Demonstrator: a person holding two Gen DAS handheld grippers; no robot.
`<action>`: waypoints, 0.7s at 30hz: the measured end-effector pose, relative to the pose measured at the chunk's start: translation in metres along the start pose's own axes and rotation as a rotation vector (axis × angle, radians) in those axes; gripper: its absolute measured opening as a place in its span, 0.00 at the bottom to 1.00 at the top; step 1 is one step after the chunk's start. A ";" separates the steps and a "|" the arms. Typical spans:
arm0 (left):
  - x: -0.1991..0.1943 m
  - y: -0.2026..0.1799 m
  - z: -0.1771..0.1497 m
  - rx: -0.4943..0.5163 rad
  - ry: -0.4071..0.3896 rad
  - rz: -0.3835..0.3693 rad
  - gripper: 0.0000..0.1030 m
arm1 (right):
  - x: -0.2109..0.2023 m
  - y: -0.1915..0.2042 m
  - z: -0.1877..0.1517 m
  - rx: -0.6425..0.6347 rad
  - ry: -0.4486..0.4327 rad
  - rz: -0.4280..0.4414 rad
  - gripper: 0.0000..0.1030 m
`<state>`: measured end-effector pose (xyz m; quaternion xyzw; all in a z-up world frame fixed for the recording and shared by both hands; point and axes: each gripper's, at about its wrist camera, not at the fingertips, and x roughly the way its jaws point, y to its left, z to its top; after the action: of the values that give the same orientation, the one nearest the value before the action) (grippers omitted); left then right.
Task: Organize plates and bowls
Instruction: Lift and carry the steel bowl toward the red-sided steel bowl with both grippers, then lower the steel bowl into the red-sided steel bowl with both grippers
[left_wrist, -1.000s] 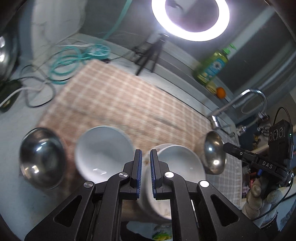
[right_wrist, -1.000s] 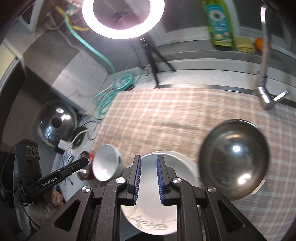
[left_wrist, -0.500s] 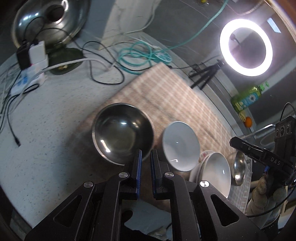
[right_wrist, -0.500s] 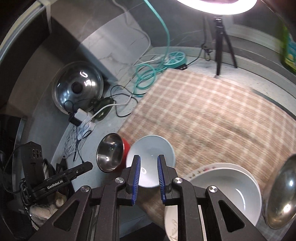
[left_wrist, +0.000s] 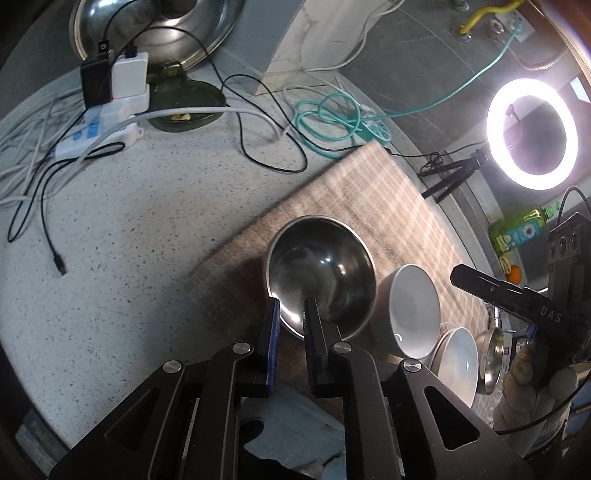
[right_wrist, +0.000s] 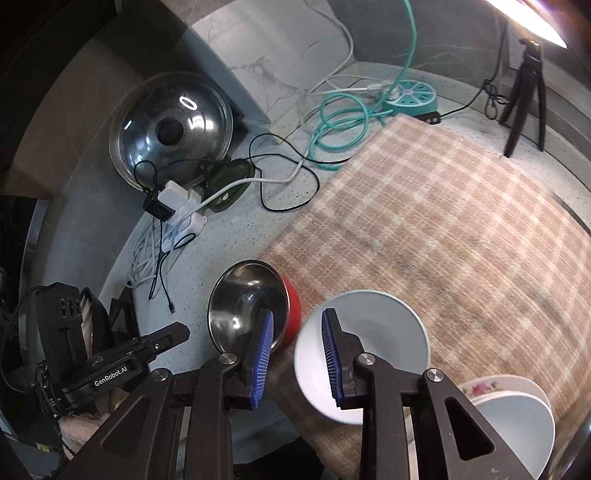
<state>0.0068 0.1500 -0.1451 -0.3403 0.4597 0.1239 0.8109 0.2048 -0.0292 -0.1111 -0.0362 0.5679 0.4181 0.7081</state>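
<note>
The checked mat fills the right half of the right wrist view, and the dishes crowd its near edge at the bottom of the frame. A slip there would send crockery off the mat toward the cables on the speckled counter.

The steel bowl sits centre in the left wrist view, red on its outside as the right view shows, at the mat's corner. The left tongs reach its near rim with the jaws a narrow gap apart; the rim seems to lie between them, but I cannot tell whether the pads press on it. Smooth curved steel in a shallow bite may well skid or tip out.

The white bowl lies lower centre in the right view, just beside the steel one. The right tongs have just been opening, and nothing is held: the left pad hangs over the steel bowl, the right pad over the white bowl's left rim. Closing from here could catch both rims and knock them together.

At the lower right corner a second white bowl rests on a flowered plate, close enough to be bumped by the tongs' frame.
</note>
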 end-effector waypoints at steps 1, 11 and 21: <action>0.001 0.002 0.001 -0.004 0.003 0.001 0.10 | 0.005 0.001 0.003 -0.002 0.011 0.003 0.26; 0.017 0.013 0.008 -0.031 0.033 0.001 0.10 | 0.052 0.012 0.024 -0.024 0.118 0.004 0.26; 0.028 0.014 0.013 -0.035 0.050 -0.001 0.10 | 0.078 0.011 0.030 -0.038 0.170 -0.035 0.26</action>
<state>0.0232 0.1656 -0.1697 -0.3574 0.4777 0.1230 0.7931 0.2214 0.0365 -0.1607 -0.0948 0.6172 0.4116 0.6638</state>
